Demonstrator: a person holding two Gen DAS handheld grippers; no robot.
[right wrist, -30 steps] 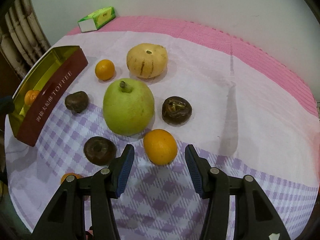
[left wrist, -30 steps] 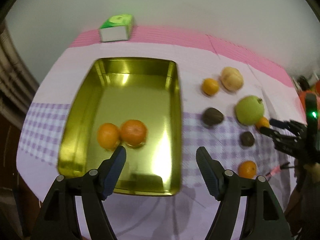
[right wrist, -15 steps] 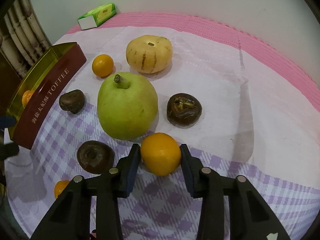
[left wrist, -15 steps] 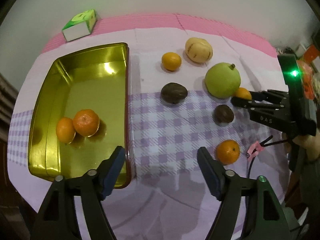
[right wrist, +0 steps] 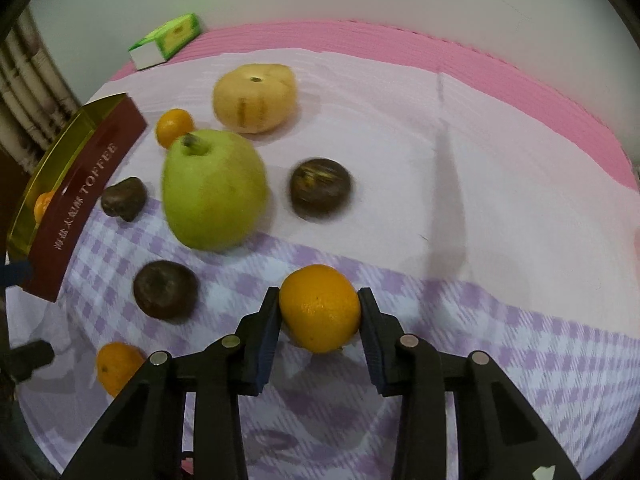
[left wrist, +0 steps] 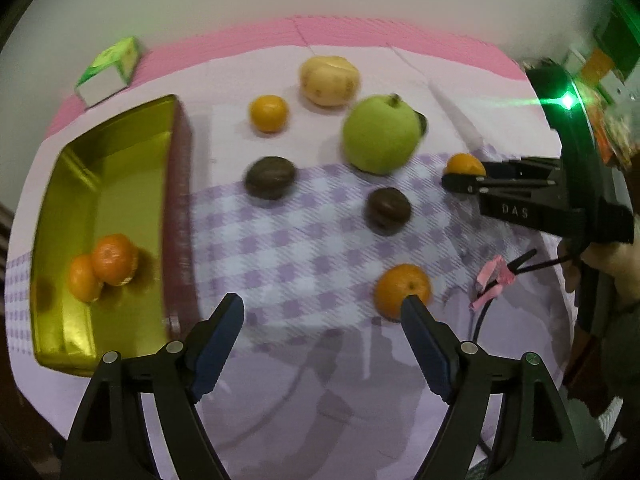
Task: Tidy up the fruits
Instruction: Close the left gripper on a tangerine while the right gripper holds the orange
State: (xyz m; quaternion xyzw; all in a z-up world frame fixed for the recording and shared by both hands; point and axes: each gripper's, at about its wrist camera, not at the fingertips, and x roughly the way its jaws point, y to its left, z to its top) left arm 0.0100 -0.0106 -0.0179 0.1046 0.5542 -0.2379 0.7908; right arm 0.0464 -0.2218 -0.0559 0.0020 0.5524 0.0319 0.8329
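Observation:
My right gripper [right wrist: 319, 316] is shut on an orange tangerine [right wrist: 320, 308], just above the checked cloth; it also shows in the left wrist view [left wrist: 464, 180]. My left gripper [left wrist: 322, 316] is open and empty, with a loose tangerine [left wrist: 402, 290] by its right fingertip. A gold tin [left wrist: 100, 216] at the left holds two tangerines [left wrist: 106, 264]. On the cloth lie a green apple [right wrist: 214, 196], a yellow melon [right wrist: 254, 98], another tangerine [right wrist: 174, 126] and three dark brown fruits [right wrist: 164, 290].
A green and white box [right wrist: 166, 40] stands at the back left on the pink mat. The tin's red side [right wrist: 80, 200] faces the fruits. A pale wall runs behind the table. A pink-taped cable [left wrist: 492, 276] hangs under the right gripper.
My right gripper closed on the tangerine beside the apple and lifted it slightly. My left gripper swung right, away from the tin, toward the loose tangerine.

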